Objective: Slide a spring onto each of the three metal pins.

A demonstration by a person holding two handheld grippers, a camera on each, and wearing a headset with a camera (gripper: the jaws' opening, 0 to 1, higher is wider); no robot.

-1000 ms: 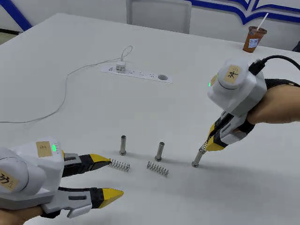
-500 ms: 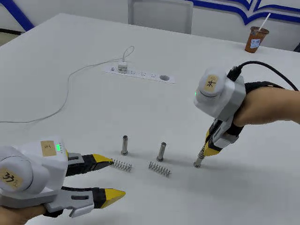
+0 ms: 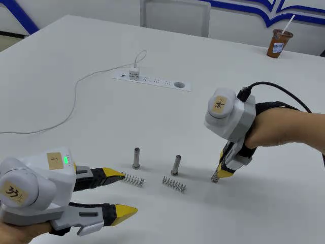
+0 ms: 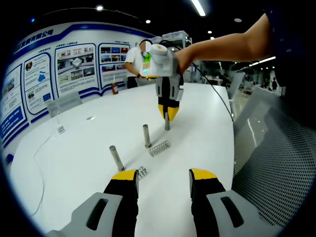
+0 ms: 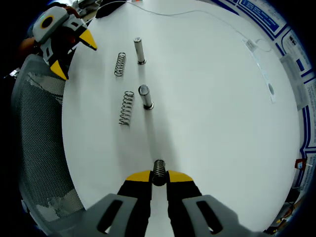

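Three metal pins stand upright in a row on the white table: left pin [image 3: 136, 157], middle pin [image 3: 176, 165], right pin [image 3: 215, 176]. My right gripper [image 3: 223, 170] is low over the right pin, shut on a spring [image 5: 159, 171] that sits around that pin. Two loose springs lie flat, one [image 3: 132, 179] before the left pin and one [image 3: 173, 183] before the middle pin. My left gripper [image 3: 121, 192] is open, and its upper tip is just left of the nearer loose spring [image 4: 142, 172].
A white power strip [image 3: 152, 80] with a plug and a long cable [image 3: 71, 96] lies further back. An iced drink cup [image 3: 277, 43] with a straw stands at the far right. A chair [image 3: 175, 15] is behind the table.
My right gripper has come down and a little left, carrying the spring lower along the right pin. The left gripper has stayed put.
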